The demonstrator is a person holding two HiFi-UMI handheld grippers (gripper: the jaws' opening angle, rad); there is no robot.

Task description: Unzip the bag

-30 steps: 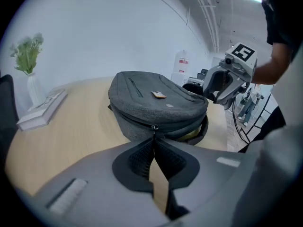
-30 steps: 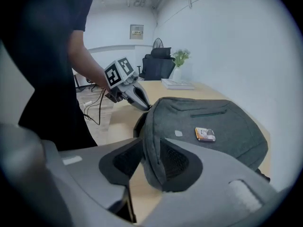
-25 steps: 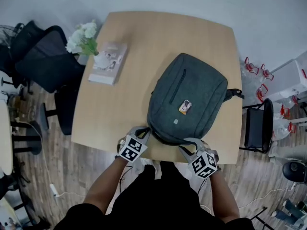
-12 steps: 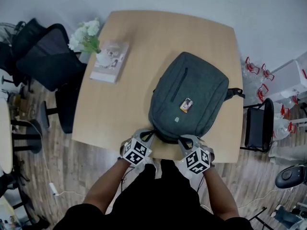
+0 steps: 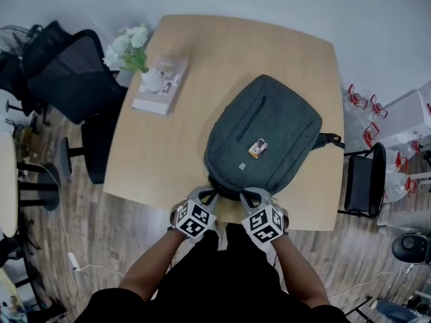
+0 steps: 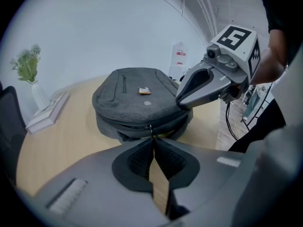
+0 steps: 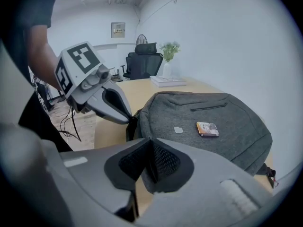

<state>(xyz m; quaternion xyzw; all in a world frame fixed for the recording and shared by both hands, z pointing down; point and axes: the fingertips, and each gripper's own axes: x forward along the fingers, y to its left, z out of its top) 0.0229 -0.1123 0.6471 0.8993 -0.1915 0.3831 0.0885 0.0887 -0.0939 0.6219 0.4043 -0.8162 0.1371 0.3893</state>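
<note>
A grey backpack (image 5: 266, 136) lies flat on the wooden table (image 5: 202, 59), its near end close to the table's front edge. My left gripper (image 5: 204, 196) sits at that end, jaws shut on the zipper pull (image 6: 150, 128), which hangs from the zip line. My right gripper (image 5: 249, 197) is just to the right of it; its jaws have just been closing and now pinch a fold of the bag's grey fabric (image 7: 144, 174). In the right gripper view the bag (image 7: 208, 112) fills the middle and the left gripper (image 7: 129, 120) touches its corner.
A small orange card (image 5: 257, 149) lies on top of the bag. A book (image 5: 160, 86) and a vase of white flowers (image 5: 131, 49) stand at the table's far left. Black chairs stand left (image 5: 67, 79) and right (image 5: 360, 180) of the table.
The right gripper has slid left along the bag's near end, closer to the left gripper. The left gripper has shifted slightly right. The bag stays closed.
</note>
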